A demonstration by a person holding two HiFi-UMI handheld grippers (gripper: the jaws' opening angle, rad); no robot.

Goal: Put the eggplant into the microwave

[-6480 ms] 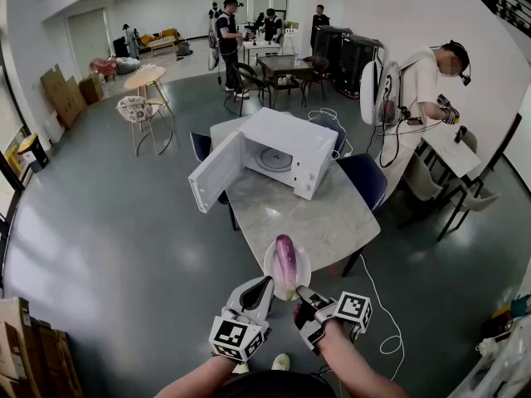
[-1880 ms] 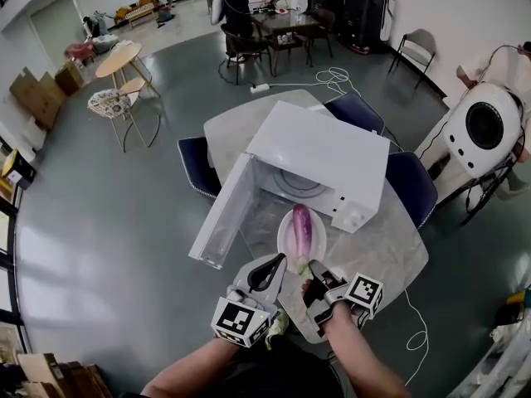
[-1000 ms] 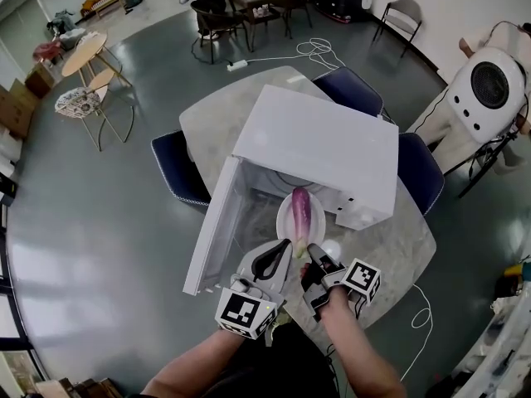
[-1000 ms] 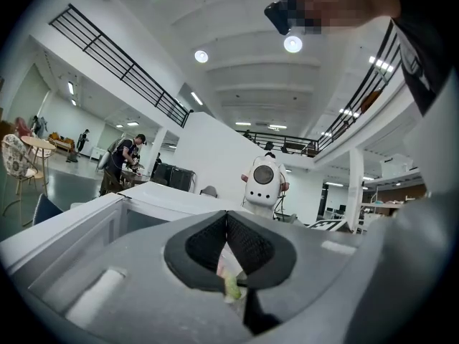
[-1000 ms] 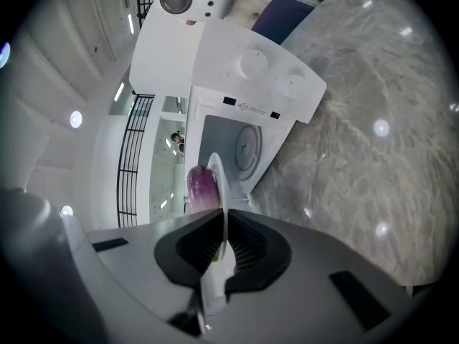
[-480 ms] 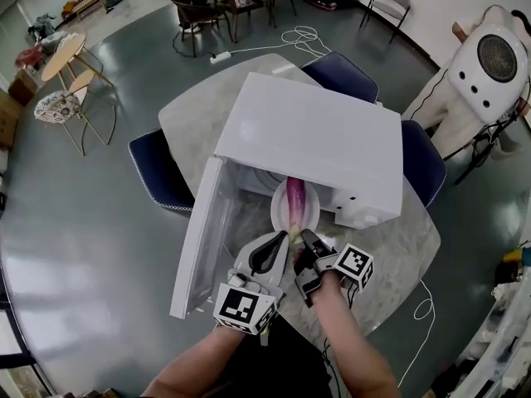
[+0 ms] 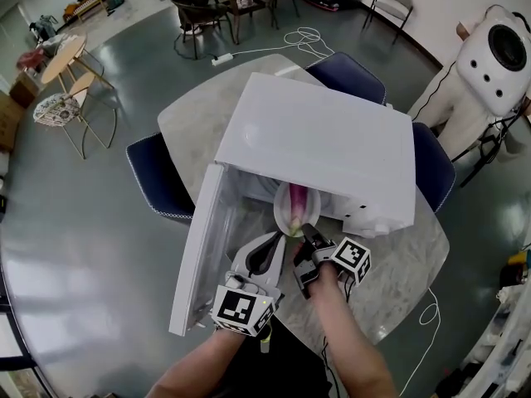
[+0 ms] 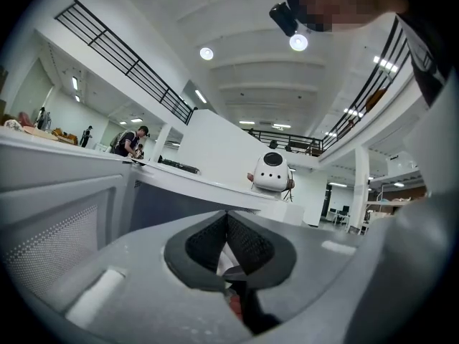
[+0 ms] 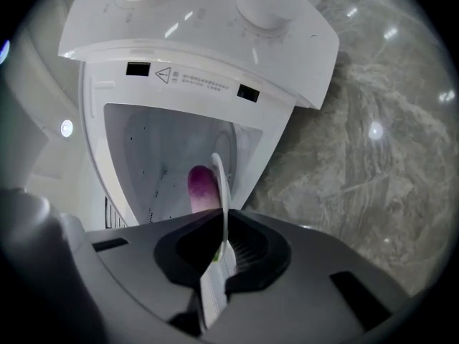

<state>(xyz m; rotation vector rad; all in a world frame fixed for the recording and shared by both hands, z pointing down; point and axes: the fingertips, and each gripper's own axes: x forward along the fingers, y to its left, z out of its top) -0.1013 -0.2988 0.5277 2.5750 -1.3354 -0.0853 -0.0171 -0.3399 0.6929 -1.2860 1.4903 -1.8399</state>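
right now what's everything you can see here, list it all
microwave: one, white, on table, door open
table: one, grey marble, centre
plate: one, white, at microwave mouth
eggplant: one, purple, on plate
chairs: three, navy, around table
round table: one, wood, far left
person: one, pale clothes, far right
left gripper: one, grey, shut on plate rim
right gripper: one, grey, shut on plate rim
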